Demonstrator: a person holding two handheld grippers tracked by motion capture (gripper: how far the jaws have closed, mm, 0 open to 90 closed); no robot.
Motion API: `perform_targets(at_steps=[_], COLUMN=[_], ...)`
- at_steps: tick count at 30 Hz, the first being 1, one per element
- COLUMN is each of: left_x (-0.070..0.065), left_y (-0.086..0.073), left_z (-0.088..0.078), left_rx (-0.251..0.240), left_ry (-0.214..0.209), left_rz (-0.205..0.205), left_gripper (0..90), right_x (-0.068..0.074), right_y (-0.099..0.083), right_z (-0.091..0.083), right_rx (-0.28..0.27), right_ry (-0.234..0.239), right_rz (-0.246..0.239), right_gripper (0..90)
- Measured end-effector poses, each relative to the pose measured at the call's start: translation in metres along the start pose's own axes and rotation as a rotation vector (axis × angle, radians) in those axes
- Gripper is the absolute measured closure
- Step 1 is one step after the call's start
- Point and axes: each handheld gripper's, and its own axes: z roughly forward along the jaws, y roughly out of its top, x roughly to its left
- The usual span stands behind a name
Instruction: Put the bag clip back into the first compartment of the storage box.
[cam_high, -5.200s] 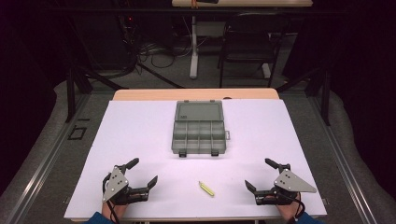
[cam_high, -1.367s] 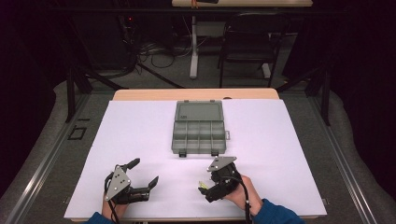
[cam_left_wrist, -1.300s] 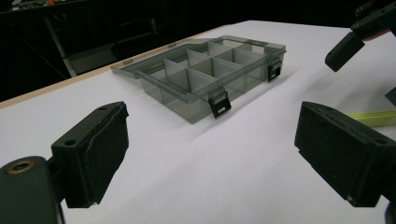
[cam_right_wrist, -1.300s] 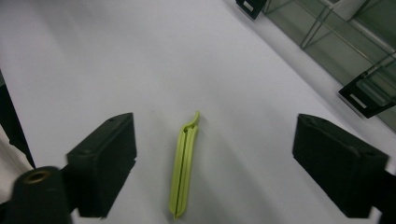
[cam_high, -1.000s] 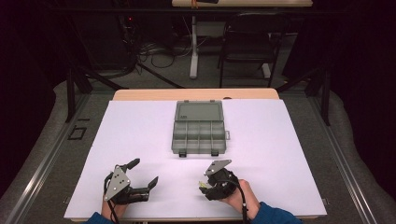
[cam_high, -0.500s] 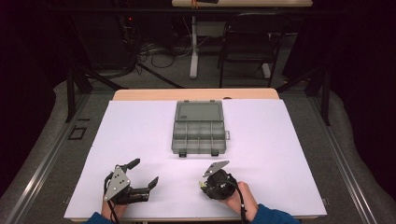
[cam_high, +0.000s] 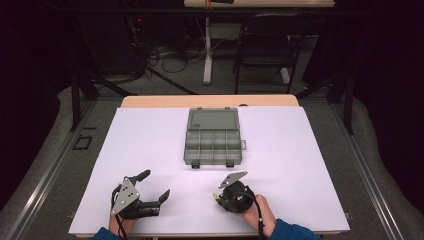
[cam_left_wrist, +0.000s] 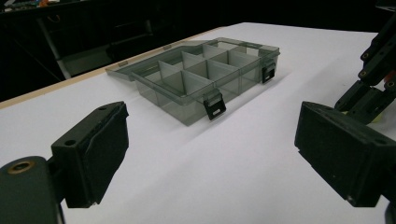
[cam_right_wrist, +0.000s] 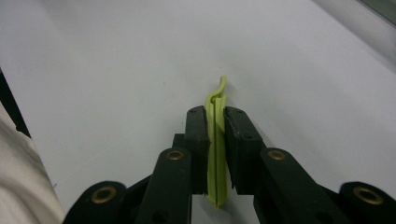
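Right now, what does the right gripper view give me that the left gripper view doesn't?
Right gripper view: the right tool shut on a thin yellow-green strip, its tip poking past the jaws.
Left gripper view: the left tool wide open, and the open grey compartment box ahead with its two black latches.
Both: the white table surface.

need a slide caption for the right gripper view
Right gripper shut on a thin yellow-green clip, held edge-on just above the white table.
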Motion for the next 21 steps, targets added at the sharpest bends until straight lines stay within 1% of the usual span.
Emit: perform_targets(at_steps=[5, 12, 17, 19, 21], left_x=[0.000, 0.001, 0.001, 0.001, 0.001], left_y=[0.000, 0.000, 0.000, 0.000, 0.000], left_z=[0.000, -0.001, -0.001, -0.002, -0.002], left_rx=[-0.001, -0.011, -0.010, -0.009, -0.012], left_ry=[-0.002, -0.002, -0.004, -0.005, -0.004], left_rz=[-0.005, -0.005, -0.005, -0.006, -0.006], left_gripper=[9.9, 9.9, 9.9, 9.9, 9.9], right_x=[-0.001, -0.001, -0.004, -0.005, -0.006], right_y=[0.001, 0.001, 0.001, 0.001, 0.001], right_z=[-0.004, -0.007, -0.011, -0.013, -0.015], right_rx=[-0.026, -0.041, -0.062, -0.074, -0.079], right_ry=[-0.009, -0.009, -0.011, -0.020, -0.019], right_rz=[0.000, -0.013, -0.017, -0.018, -0.026], right_gripper=[80.5, 80.5, 80.5, 80.5, 80.5])
